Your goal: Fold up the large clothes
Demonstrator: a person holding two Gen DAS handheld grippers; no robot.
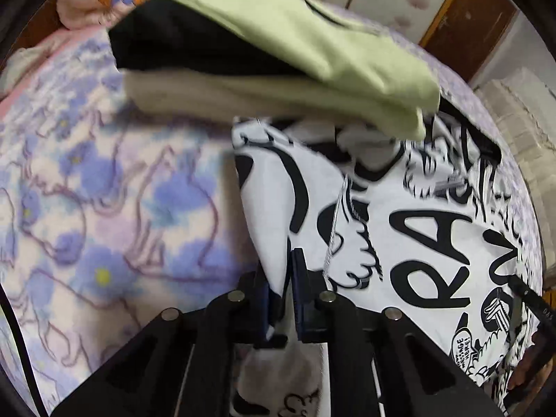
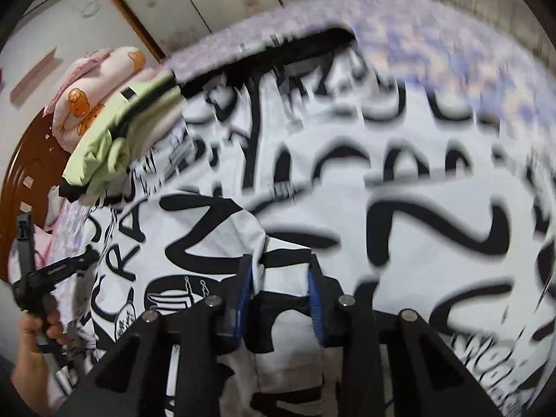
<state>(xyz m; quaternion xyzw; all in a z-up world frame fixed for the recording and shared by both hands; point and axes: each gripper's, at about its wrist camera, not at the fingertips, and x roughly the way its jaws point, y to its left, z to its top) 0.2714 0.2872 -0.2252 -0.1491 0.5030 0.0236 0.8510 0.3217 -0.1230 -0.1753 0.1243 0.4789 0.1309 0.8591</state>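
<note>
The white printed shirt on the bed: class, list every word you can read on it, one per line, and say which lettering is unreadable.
"RA": big black letters on the white printed shirt, left wrist view.
"MESSAGE HERE!": small speech bubble on the same shirt; the word above it is too small.
"CRA": black letters in the right wrist view.
All other lettering is blurred or cut off.

The left wrist camera looks steeply down along its gripper's fingers [image 1: 279, 278], close over the left edge of a black-and-white printed garment [image 1: 417, 226] on a floral bedspread [image 1: 104, 191]. The right wrist camera looks down just as near over the garment's [image 2: 347, 191] middle. Both views share the garment, a stack of folded clothes [image 1: 278, 52] beyond it and the wall panels behind.
</note>
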